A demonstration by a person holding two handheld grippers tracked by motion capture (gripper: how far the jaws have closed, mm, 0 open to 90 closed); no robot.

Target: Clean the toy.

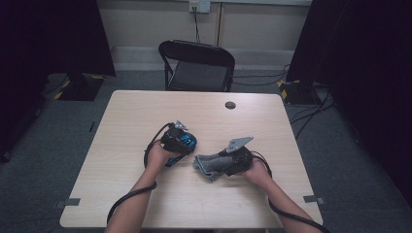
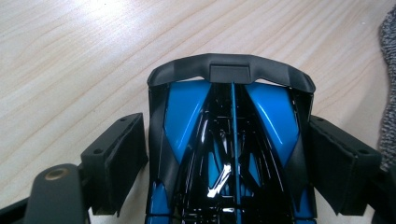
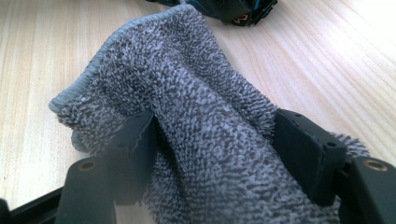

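Left fingers [image 2: 348, 175] apart, right pinching

I see the table [image 1: 145, 116], light wood grain, with a dark round cap [image 1: 230, 105] set into its far side, right of centre. Grey tape bits [image 1: 72, 201] sit at its near corners. Beyond the far edge stands a black folding chair [image 1: 197, 65], facing me. Behind it on the wall is an outlet [image 1: 199, 6] with a cable [image 1: 197, 26] hanging down. Black curtains [image 1: 53, 34] hang at both sides, and cables [image 1: 311, 114] trail over the grey carpet [image 1: 354, 160] on my right.
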